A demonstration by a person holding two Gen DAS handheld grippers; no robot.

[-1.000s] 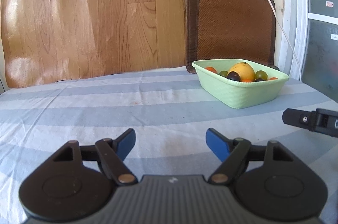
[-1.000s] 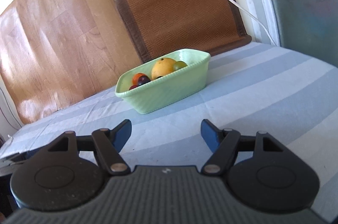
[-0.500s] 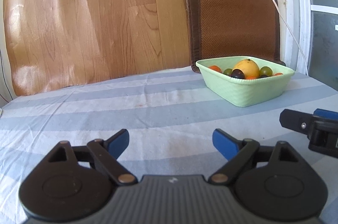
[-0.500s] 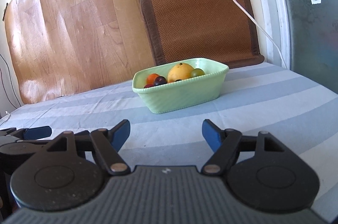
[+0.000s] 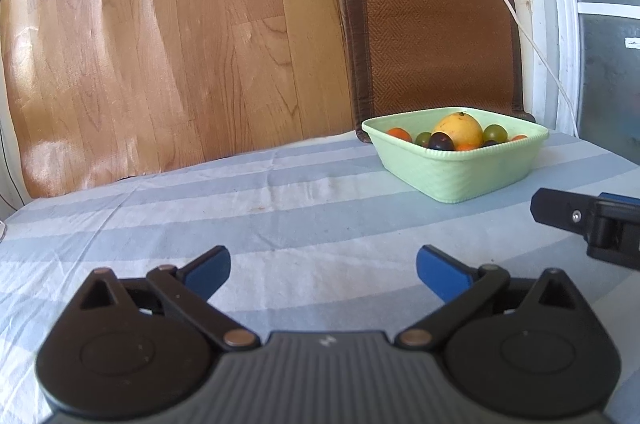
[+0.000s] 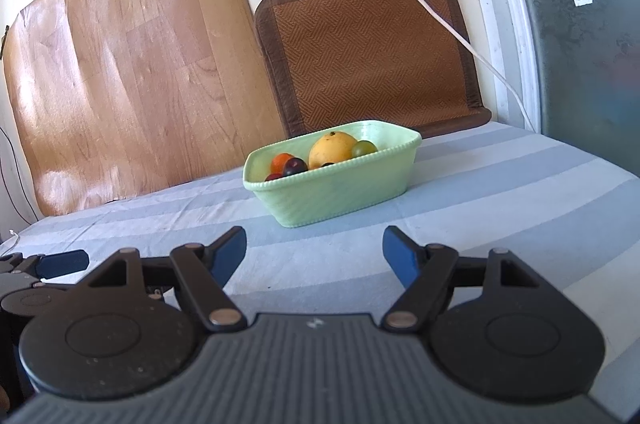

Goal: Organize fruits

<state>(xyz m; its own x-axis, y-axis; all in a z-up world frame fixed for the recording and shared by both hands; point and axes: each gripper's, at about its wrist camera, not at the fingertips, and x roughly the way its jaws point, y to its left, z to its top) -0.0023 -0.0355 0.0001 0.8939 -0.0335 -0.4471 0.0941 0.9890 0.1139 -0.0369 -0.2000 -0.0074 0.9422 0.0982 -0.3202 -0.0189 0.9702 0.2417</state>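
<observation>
Opening empty, the left hand-held gripper (image 5: 323, 270) faces the fruit bowl (image 5: 460, 170); right hand-held gripper (image 6: 314, 250) parted

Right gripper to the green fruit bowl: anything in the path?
Nothing visible. Between the right gripper and the green bowl lies only bare striped tablecloth. Its jaws are open and empty. The left gripper, jaws opening with nothing between them, sits off to the side, clear of that line.

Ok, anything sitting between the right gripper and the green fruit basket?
Nothing: in the right wrist view only bare striped tablecloth lies between the open right gripper and the green basket.
</observation>
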